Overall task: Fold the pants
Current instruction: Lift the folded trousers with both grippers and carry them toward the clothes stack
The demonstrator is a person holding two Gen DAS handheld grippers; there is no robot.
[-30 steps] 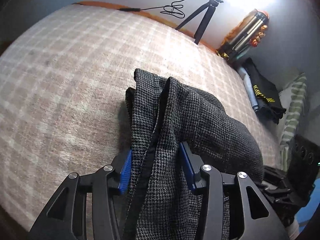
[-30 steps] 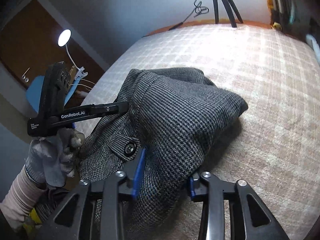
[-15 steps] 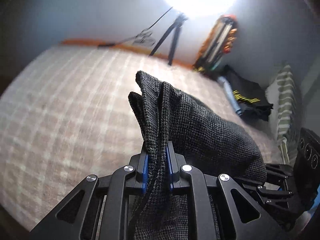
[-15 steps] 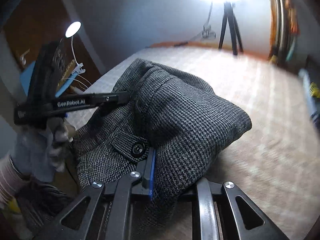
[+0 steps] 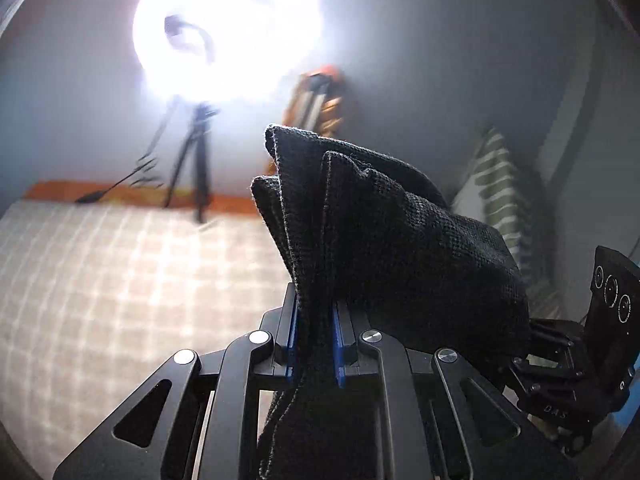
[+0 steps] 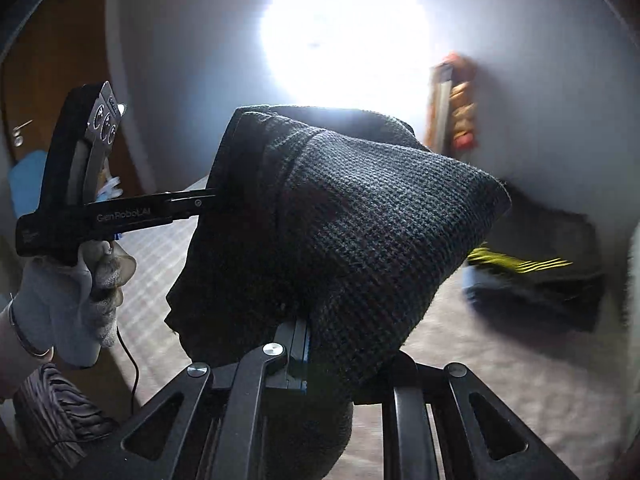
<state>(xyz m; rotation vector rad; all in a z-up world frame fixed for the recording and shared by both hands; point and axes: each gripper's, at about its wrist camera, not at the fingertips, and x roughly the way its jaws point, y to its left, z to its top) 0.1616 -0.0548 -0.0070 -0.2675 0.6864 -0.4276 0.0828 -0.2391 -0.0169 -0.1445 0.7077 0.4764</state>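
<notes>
I am holding the checked wool pants (image 5: 384,240) up in the air between both tools, lifted clear of the plaid bedspread (image 5: 120,272), which is lying below and beyond them. My left gripper (image 5: 314,344) is pinching a bunched edge of the cloth between its blue pads (image 5: 293,336), the layers standing up in stacked folds above the tips. My right gripper (image 6: 332,356) is likewise clamped on a thick wad of the same garment; its right finger is buried under the fabric, but the cloth is clearly nipped against the blue pad that shows. In the right wrist view my gloved left hand (image 6: 76,296) is gripping its tool's handle, the tongs reaching into the side of the bundle.

I am judging this fabric to be fairly heavy and soft: it is draping in rounded lumps rather than holding a crease, and the coarse weave should be giving the pads good friction, so slipping seems unlikely. The bulk is hanging as a crumpled mass, so I would want holds at the waistband corners or hem edges, not mid-wad, before laying it flat. The ring light (image 5: 228,28) is glaring into both lenses and washing out detail.
</notes>
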